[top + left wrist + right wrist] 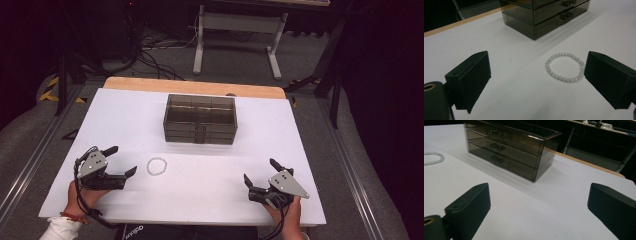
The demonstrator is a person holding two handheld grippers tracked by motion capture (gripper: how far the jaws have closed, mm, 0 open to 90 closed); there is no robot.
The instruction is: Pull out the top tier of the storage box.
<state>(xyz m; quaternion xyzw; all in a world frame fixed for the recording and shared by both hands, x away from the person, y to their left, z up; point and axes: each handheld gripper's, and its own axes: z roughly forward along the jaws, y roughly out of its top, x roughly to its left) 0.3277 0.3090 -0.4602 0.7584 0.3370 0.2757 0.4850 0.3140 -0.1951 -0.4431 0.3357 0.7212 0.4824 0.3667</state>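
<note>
White table (210, 175) fills frame center; smoky drawer box (200, 119) upper middle. Left gripper (122, 161) lower left, jaws spread wide, empty. Right gripper (260, 172) lower right, also spread, empty. Bead bracelet (156, 166) flat just right of left gripper.

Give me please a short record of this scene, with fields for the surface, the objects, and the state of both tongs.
surface: white table with a wooden far edge
box: dark see-through drawer box, drawers shut, at the far middle
bracelet: pale bead bracelet, flat on the table, nearer than the box
left tongs: left tongs open, beside the bracelet, not touching it
right tongs: right tongs open, holding nothing
</note>
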